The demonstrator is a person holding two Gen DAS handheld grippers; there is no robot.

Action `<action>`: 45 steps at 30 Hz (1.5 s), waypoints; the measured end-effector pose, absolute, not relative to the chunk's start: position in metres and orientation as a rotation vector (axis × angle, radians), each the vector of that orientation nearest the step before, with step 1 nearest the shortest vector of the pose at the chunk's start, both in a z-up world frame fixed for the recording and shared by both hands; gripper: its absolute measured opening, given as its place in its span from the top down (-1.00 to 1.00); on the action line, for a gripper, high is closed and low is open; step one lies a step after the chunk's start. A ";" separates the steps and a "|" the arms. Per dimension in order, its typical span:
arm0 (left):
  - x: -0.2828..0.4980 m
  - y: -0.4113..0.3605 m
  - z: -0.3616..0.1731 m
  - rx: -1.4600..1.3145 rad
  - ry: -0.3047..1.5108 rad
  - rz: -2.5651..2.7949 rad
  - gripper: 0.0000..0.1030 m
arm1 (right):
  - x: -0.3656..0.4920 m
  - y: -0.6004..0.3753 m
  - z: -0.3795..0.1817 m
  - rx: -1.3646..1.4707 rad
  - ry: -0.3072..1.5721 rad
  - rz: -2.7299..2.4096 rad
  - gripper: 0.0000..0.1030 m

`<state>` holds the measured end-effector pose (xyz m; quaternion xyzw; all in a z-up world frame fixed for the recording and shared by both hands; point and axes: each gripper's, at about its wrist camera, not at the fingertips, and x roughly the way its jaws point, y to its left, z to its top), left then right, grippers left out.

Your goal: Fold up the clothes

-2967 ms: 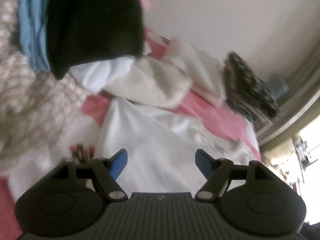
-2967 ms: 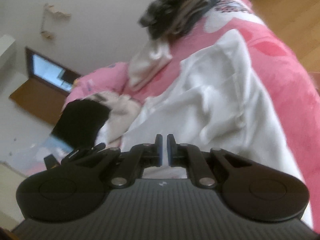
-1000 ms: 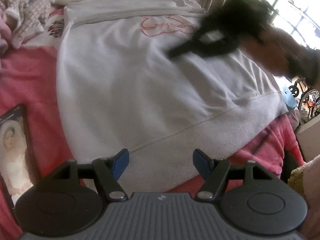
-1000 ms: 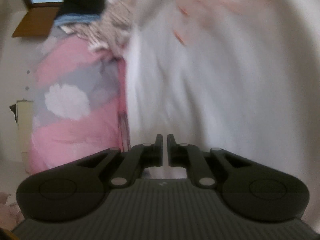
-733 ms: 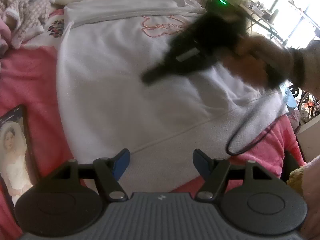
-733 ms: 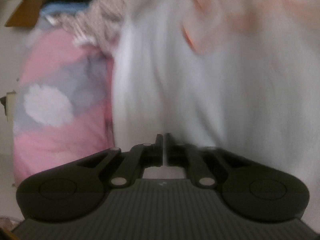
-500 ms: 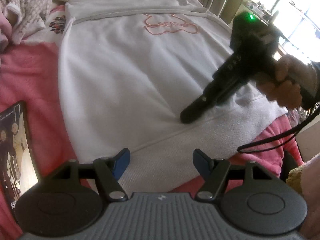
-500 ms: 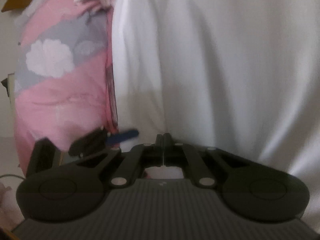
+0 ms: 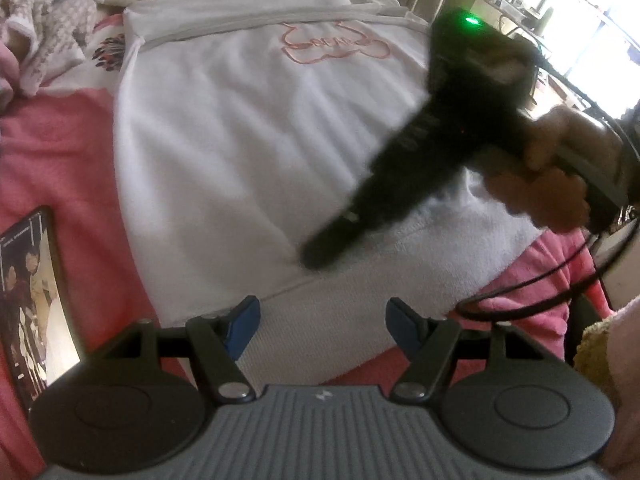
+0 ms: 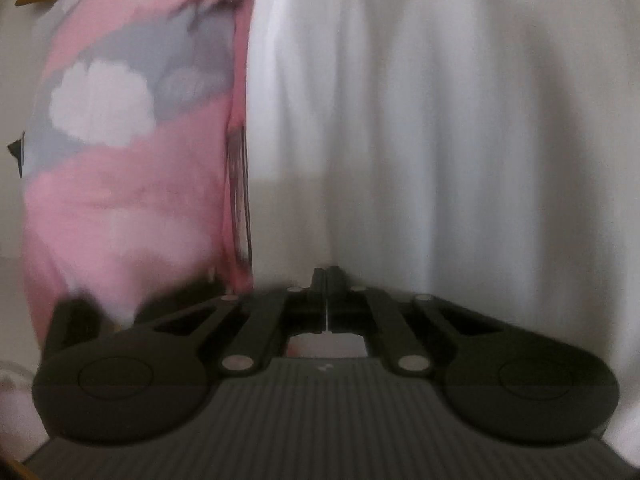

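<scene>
Left wrist view: the white sweatshirt (image 9: 240, 140) lies flat on the pink bed (image 9: 52, 152), its ribbed hem nearest the left hand-held gripper (image 9: 322, 326), whose jaws stand apart and empty over that hem. The right hand-held gripper (image 9: 320, 256), blurred, pokes its tip at the cloth just above the hem. A phone (image 9: 28, 300) lies beside the sweatshirt; a swept hem could drag it. No containers show.

Right wrist view: the right hand-held gripper's jaws are pressed together on nothing, so it may only wrinkle the sweatshirt.
</scene>
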<state>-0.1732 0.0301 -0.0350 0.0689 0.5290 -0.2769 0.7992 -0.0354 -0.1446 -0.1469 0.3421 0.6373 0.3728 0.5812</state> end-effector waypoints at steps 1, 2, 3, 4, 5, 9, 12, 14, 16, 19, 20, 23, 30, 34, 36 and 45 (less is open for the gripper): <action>-0.173 0.031 -0.034 0.146 1.133 -0.597 -0.37 | -0.043 -0.147 -0.147 0.806 1.499 0.877 1.00; -0.173 0.030 -0.033 0.147 1.129 -0.597 -0.37 | -0.047 -0.149 -0.146 0.815 1.502 0.874 1.00; -0.172 0.028 -0.033 0.148 1.123 -0.595 -0.37 | -0.046 -0.153 -0.142 0.823 1.487 0.864 0.91; -0.172 0.027 -0.031 0.149 1.114 -0.594 -0.37 | -0.044 -0.159 -0.137 0.828 1.461 0.854 0.91; -0.172 0.026 -0.029 0.150 1.103 -0.593 -0.37 | -0.040 -0.167 -0.133 0.847 1.425 0.838 0.91; -0.167 0.021 -0.023 0.137 1.069 -0.603 -0.37 | -0.027 -0.214 -0.121 0.946 1.273 0.731 0.91; -0.160 0.015 -0.025 0.120 1.048 -0.614 -0.37 | -0.029 -0.234 -0.129 0.961 1.271 0.652 0.91; -0.157 0.011 -0.026 0.114 1.030 -0.618 -0.37 | -0.037 -0.233 -0.141 0.975 1.299 0.627 0.93; -0.154 0.006 -0.027 0.106 1.016 -0.623 -0.37 | -0.053 -0.236 -0.149 1.024 1.313 0.632 0.98; -0.148 -0.001 -0.032 0.094 1.017 -0.628 -0.37 | -0.080 -0.248 -0.152 1.078 1.313 0.658 0.98; -0.147 -0.003 -0.034 0.092 1.020 -0.630 -0.37 | -0.083 -0.250 -0.148 1.079 1.310 0.662 0.98; -0.142 -0.009 -0.039 0.071 1.041 -0.636 -0.37 | -0.081 -0.250 -0.132 1.064 1.300 0.656 0.92; -0.139 -0.018 -0.047 0.074 1.069 -0.635 -0.37 | -0.056 -0.286 -0.126 1.020 1.188 0.556 0.97; -0.140 -0.018 -0.047 0.067 1.076 -0.632 -0.37 | -0.074 -0.292 -0.139 1.040 1.240 0.580 1.00; -0.139 -0.017 -0.048 0.063 1.080 -0.632 -0.37 | -0.089 -0.297 -0.140 1.051 1.279 0.589 1.00; -0.136 -0.018 -0.048 0.061 1.088 -0.628 -0.38 | -0.062 -0.340 -0.106 1.048 1.116 0.524 0.92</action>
